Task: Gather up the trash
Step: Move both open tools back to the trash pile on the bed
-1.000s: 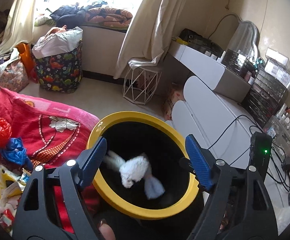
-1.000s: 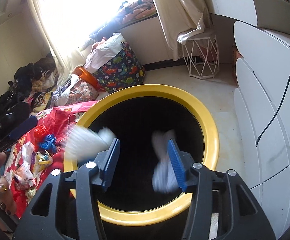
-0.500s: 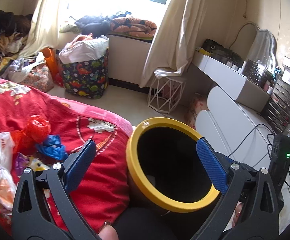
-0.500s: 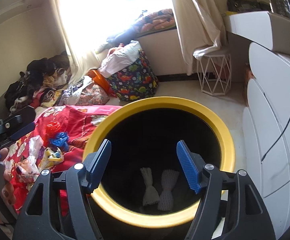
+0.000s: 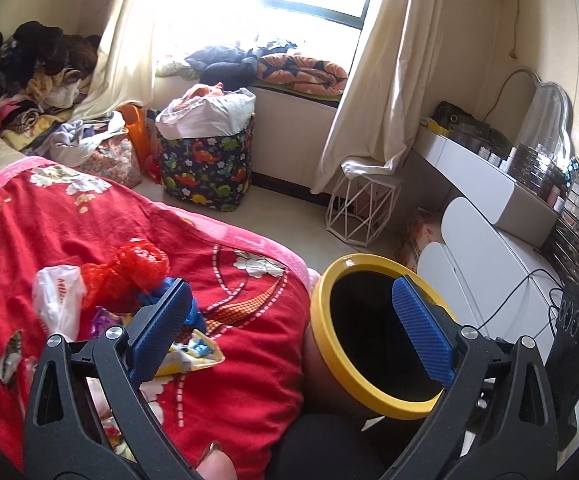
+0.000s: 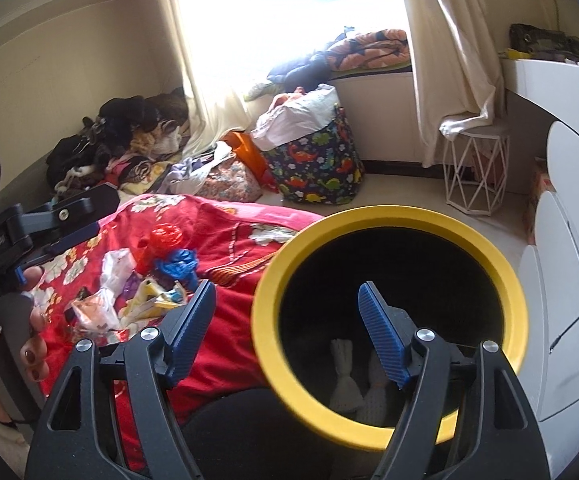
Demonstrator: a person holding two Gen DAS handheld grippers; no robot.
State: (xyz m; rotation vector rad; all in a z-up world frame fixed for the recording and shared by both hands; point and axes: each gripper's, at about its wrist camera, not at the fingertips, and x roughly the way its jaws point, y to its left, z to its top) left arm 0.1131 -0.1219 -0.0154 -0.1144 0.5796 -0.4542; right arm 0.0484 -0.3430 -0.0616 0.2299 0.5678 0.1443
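A black bin with a yellow rim (image 5: pixel 325 344) (image 6: pixel 505 280) stands beside the red bed. Two white foam pieces (image 6: pixel 345 376) lie at its bottom. Loose trash lies on the red blanket: a red net (image 5: pixel 137 268) (image 6: pixel 163 240), a blue wad (image 6: pixel 177 264), a white plastic bag (image 5: pixel 59 300) and yellow wrappers (image 5: pixel 193 356) (image 6: pixel 153 300). My left gripper (image 5: pixel 289 332) is open and empty, between the trash pile and the bin. My right gripper (image 6: pixel 285 328) is open and empty over the bin's left rim. The left gripper also shows at the left of the right wrist view (image 6: pixel 61 220).
A dinosaur-print laundry basket (image 5: pixel 205 168) and a white wire stool (image 5: pixel 361 208) stand on the floor by the window. White drawers (image 5: pixel 489 256) and a dresser with cables stand right of the bin. Clothes are piled at the far left (image 5: pixel 29 64).
White foam pieces dropped from both grippers into the bin. Both grippers then swung left, from over the bin towards the trash on the bed, and stayed open.
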